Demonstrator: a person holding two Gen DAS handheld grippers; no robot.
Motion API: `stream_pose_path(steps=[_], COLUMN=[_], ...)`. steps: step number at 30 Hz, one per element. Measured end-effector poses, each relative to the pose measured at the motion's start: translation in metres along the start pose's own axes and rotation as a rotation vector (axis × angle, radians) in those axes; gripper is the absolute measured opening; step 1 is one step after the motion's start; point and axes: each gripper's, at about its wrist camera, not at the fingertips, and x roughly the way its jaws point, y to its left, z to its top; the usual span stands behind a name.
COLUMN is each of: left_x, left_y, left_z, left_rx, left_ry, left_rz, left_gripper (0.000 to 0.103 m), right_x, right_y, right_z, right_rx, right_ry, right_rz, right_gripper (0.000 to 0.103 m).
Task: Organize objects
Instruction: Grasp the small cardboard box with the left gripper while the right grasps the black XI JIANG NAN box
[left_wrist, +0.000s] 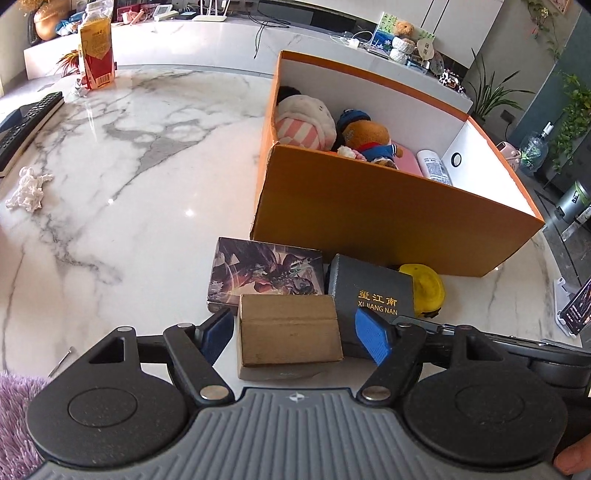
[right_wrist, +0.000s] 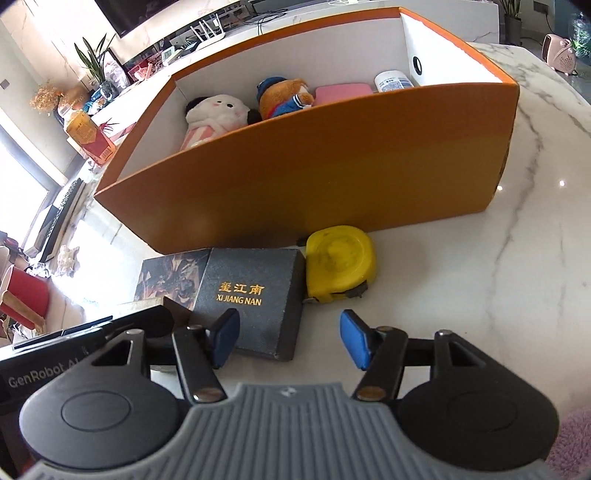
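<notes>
An orange box (left_wrist: 388, 218) (right_wrist: 332, 166) stands on the marble table and holds plush toys (left_wrist: 306, 118) (right_wrist: 218, 110), a pink item and a white bottle. In front of it lie a small brown carton (left_wrist: 290, 330), a picture-printed box (left_wrist: 266, 273) (right_wrist: 166, 277), a dark grey "XI JIANG NAN" box (left_wrist: 373, 291) (right_wrist: 251, 291) and a yellow tape measure (left_wrist: 424, 288) (right_wrist: 340, 262). My left gripper (left_wrist: 295, 332) is open, its fingers on either side of the brown carton. My right gripper (right_wrist: 288, 338) is open and empty, just in front of the grey box and tape measure.
At the table's left lie a white figurine (left_wrist: 27, 190), remote controls (left_wrist: 29, 118) and a red-yellow packet (left_wrist: 96, 55). A phone on a stand (left_wrist: 578, 306) sits at the right edge. Bare marble lies left (left_wrist: 129, 184) and right (right_wrist: 498, 277) of the box.
</notes>
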Motion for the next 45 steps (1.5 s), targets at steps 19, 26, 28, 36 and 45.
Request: stream_pose_path(steps=[19,26,28,36,45], left_x=[-0.01,-0.009,-0.009,-0.011,-0.013], left_y=[0.049,0.049,0.049,0.044,0.044], left_z=[-0.002,-0.002,-0.003,-0.004,-0.003], left_rx=[-0.08,-0.073,-0.068,-0.042,-0.043], left_ry=[0.058,0.056,0.055,0.055,0.051], left_rz=[0.078,0.074,0.074,0.092,0.105], left_gripper=[0.073,0.073,0.075,0.078,0.078], right_x=[0.026,0.032,0.028,0.007,0.023], right_y=[0.047,0.05,0.043,0.031,0.045], right_z=[0.01,0.002,-0.001,-0.014,0.001], right_rx=[-0.059,-0.135,-0.126,-0.151,-0.252], right_ry=[0.046,0.056,0.069,0.113,0.081], right_rz=[-0.032,-0.073,-0.061,-0.083,-0.129], right_gripper=[0.083,0.079,0.079,0.079,0.085])
